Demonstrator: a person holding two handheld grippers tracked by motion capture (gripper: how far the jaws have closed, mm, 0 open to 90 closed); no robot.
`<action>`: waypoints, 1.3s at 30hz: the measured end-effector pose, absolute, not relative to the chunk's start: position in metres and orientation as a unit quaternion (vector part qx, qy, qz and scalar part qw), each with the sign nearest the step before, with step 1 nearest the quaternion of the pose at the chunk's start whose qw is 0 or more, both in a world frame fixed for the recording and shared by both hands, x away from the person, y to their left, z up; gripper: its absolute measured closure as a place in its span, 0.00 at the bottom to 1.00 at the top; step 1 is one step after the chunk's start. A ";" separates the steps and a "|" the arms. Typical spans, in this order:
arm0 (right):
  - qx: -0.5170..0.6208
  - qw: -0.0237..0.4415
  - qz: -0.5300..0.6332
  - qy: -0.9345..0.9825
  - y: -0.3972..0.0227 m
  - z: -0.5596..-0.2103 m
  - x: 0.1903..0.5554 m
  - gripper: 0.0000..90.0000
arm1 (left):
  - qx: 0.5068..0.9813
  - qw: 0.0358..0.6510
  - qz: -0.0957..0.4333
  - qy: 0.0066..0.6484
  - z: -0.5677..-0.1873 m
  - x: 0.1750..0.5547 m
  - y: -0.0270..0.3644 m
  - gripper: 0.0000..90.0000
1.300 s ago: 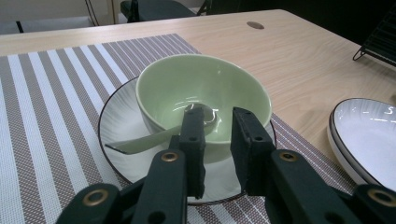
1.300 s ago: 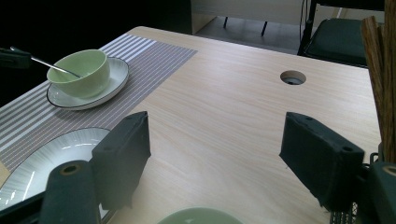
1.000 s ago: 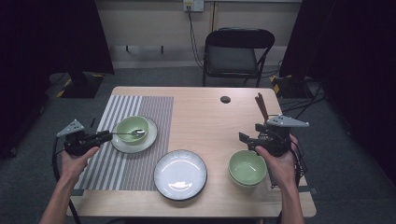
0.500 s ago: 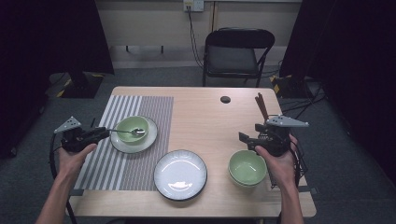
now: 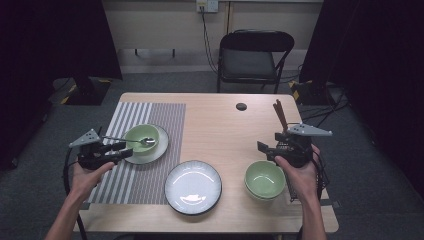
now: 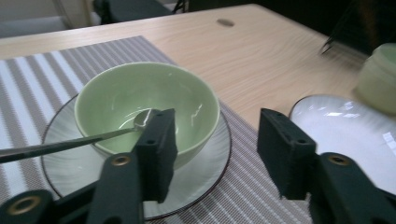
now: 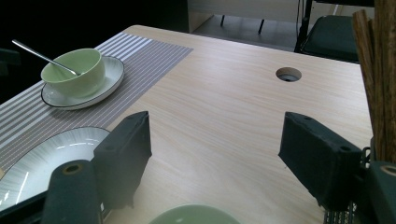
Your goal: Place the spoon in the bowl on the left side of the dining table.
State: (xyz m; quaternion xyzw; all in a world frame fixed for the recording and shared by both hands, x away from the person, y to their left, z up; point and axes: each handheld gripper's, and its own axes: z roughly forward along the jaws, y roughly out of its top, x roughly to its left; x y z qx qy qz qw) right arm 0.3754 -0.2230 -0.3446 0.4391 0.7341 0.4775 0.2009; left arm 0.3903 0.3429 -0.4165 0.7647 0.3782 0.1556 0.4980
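With the left gripper (image 5: 116, 149) just opening, nothing between its jaws, that thin, stiff, slippery spoon (image 6: 70, 142) wants gripping mid-handle.

Left tongs (image 5: 117, 149) just opened, jaws apart, nothing between them; right tongs (image 5: 264, 149) gaping wide, level, empty.

Two green bowls (image 5: 142, 137) (image 5: 264, 178), two plates (image 5: 193, 187) (image 5: 161, 150), one spoon (image 5: 131, 141), perhaps several chopsticks (image 5: 280, 116).

No readable text, labels, brands or numbers on any surface in these views
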 end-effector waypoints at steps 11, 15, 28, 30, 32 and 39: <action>0.440 0.206 0.480 0.730 -0.226 -0.343 0.378 0.28 | 0.777 0.472 0.145 0.391 -0.438 0.375 0.320 0.41; 0.448 0.206 0.474 0.730 -0.227 -0.343 0.384 0.28 | 0.789 0.440 0.159 0.399 -0.448 0.370 0.314 0.35; 0.459 0.213 0.466 0.726 -0.234 -0.338 0.400 0.30 | 0.818 0.404 0.128 0.389 -0.480 0.367 0.299 0.28; 0.458 0.216 0.466 0.726 -0.235 -0.336 0.404 0.30 | 0.825 0.393 0.134 0.384 -0.483 0.367 0.295 0.27; 0.458 0.216 0.463 0.727 -0.235 -0.334 0.407 0.30 | 0.831 0.383 0.136 0.379 -0.487 0.365 0.291 0.26; 0.462 0.222 0.463 0.723 -0.237 -0.330 0.417 0.31 | 0.844 0.356 0.154 0.370 -0.498 0.363 0.276 0.20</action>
